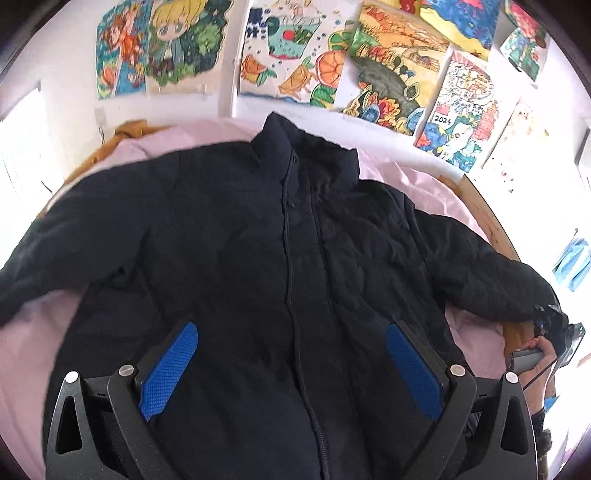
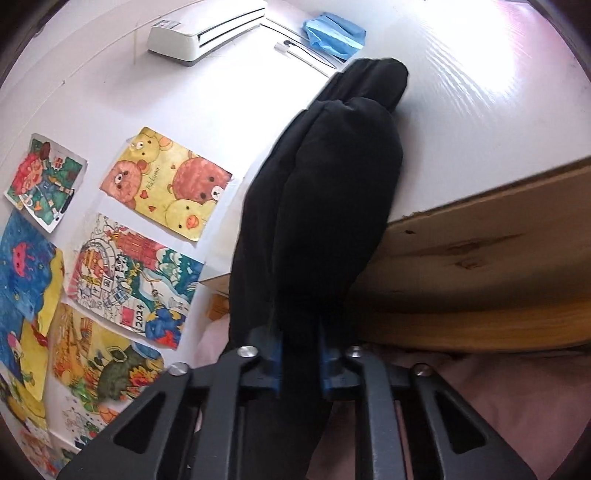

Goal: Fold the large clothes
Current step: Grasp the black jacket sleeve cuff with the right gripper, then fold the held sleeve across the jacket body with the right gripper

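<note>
A dark navy padded jacket (image 1: pixel 258 240) lies front up on the pink bed sheet (image 1: pixel 424 184), zipped, collar towards the wall and both sleeves spread out. My left gripper (image 1: pixel 291 332) hovers open over the jacket's lower front, its blue pads (image 1: pixel 173 369) wide apart on either side of the zip with nothing between them. In the right wrist view my right gripper (image 2: pixel 300 354) is shut on the jacket's right sleeve (image 2: pixel 332 203), whose dark bulk hangs out ahead of the jaws. The left wrist view shows that gripper (image 1: pixel 546 325) at the sleeve's cuff, by the bed's right edge.
A wooden bed frame (image 2: pixel 480 277) runs along the right side of the bed. Colourful drawings (image 1: pixel 295 55) cover the white wall behind it. An air conditioner (image 2: pixel 207 29) and a blue cloth (image 2: pixel 332 33) are mounted higher up. A person's hand (image 1: pixel 543 354) holds the right gripper.
</note>
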### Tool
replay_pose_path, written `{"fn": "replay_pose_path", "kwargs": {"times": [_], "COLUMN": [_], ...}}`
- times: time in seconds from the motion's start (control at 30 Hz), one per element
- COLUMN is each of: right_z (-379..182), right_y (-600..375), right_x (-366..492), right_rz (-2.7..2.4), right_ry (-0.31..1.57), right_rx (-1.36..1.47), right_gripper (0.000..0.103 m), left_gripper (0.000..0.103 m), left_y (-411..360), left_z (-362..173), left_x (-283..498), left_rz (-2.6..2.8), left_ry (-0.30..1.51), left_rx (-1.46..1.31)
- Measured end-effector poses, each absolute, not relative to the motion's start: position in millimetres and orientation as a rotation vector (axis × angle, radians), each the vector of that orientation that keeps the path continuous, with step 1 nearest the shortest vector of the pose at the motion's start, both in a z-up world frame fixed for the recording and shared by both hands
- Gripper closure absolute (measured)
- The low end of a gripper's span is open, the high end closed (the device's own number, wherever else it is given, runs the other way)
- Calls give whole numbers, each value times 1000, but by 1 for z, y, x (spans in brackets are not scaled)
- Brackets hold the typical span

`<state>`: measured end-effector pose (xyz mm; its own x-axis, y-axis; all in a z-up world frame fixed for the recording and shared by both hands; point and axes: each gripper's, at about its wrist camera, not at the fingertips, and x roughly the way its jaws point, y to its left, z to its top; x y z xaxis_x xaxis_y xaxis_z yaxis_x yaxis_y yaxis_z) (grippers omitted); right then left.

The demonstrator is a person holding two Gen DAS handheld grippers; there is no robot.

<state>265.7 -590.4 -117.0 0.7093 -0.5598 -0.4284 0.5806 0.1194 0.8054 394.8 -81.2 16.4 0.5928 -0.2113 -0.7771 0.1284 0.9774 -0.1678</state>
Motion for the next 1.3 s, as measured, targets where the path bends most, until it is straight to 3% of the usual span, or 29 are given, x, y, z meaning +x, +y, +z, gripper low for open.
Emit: {"fn": "replay_pose_path", "kwargs": {"times": [0.23, 0.47, 0.57, 0.73, 1.03, 1.3], "right_z": [-32, 51, 50, -6, -92, -94], "right_y": [-540, -400, -312, -180, -117, -132], "right_x": [300, 360, 374, 388, 392, 395], "right_rz": [-732, -431, -268, -74, 136, 200], "right_ry": [-7, 15, 71, 249, 513, 588], "right_rx": [762, 87, -242, -729, -820, -717], "right_gripper": [98, 98, 98, 98, 98, 91], "left_gripper": [0, 0, 0, 0, 0, 0], "left_y": [-46, 14, 34, 62, 65, 44], "left_z": [47, 64, 65, 42, -79, -91], "left_x": [403, 404, 404, 409, 458, 471], "left_rz": [-227, -176, -159, -245, -326, -315], "left_ry": [830, 756, 742, 746, 1125, 1159], "left_rx": [-218, -379, -411, -541, -750, -659]}}
